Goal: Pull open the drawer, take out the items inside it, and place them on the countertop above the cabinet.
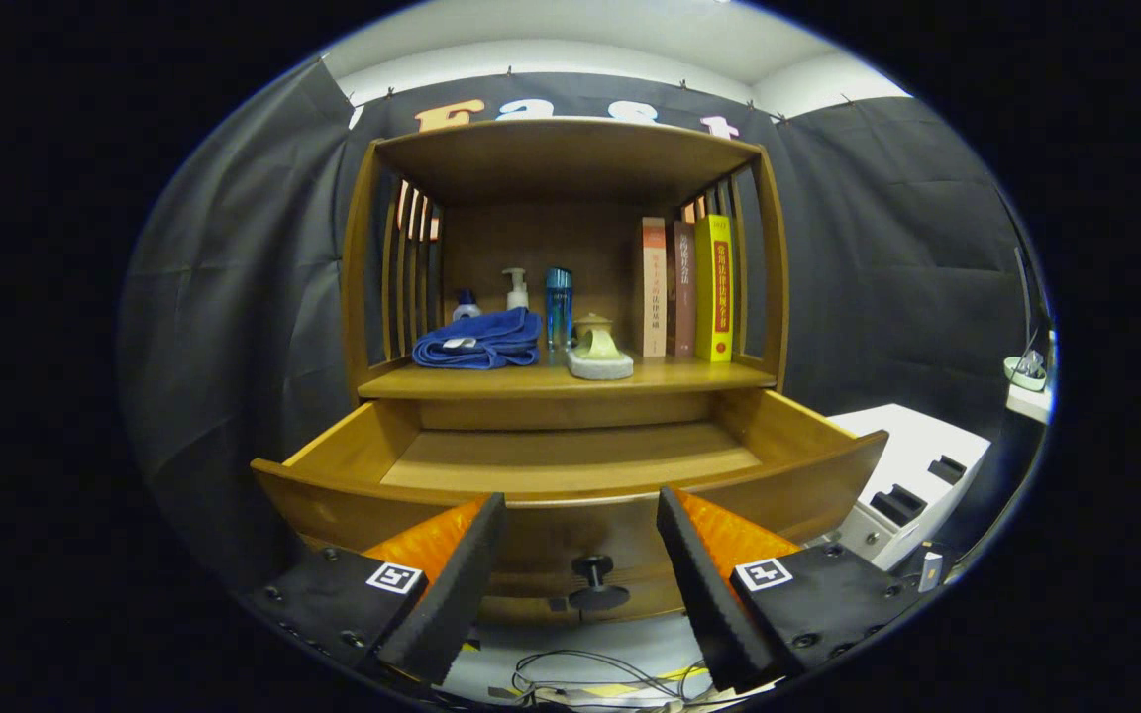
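Observation:
The wooden cabinet's drawer (570, 460) stands pulled out toward me, and its visible floor is bare wood. Its dark round knob (594, 580) sits on the drawer front, between my two fingers. My gripper (580, 515) is open, fingers spread on either side of the knob with nothing between them. On the countertop (689, 376) above the drawer lie a folded blue towel (479, 341), a small blue-capped bottle (466, 305), a white pump bottle (516, 289), a blue tumbler (558, 307) and a tan lidded pot on a grey stone base (598, 349).
Three upright books (686, 288) lean at the right end of the countertop, under the cabinet's top shelf. A white box with dark slots (912, 485) stands to the right of the drawer. Loose cables (590, 678) lie on the floor below the fingers.

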Tool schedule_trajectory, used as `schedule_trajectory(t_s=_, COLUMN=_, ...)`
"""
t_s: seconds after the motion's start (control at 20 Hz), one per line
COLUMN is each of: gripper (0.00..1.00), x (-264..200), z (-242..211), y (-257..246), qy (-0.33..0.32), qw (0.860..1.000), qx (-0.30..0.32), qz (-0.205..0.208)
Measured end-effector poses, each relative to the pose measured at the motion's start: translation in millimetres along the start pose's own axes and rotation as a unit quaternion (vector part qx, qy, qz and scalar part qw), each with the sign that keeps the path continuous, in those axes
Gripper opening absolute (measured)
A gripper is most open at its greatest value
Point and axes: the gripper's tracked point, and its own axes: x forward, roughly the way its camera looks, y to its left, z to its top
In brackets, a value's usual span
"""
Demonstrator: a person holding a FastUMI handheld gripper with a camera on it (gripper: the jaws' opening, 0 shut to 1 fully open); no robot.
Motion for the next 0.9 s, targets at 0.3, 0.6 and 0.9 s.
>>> schedule_trajectory(t_s=0.3, gripper=0.99, x=13, z=-15, y=9, qy=0.014, qw=1.000, qx=-0.009, qz=0.010)
schedule_trajectory(t_s=0.6, gripper=0.96, x=20, z=-16, y=13, qy=0.018, qw=1.000, qx=0.003, qz=0.024)
schedule_trajectory(t_s=0.9, gripper=0.97, x=46, z=-24, y=14, qy=0.040, qw=0.999, qx=0.019, qz=0.015)
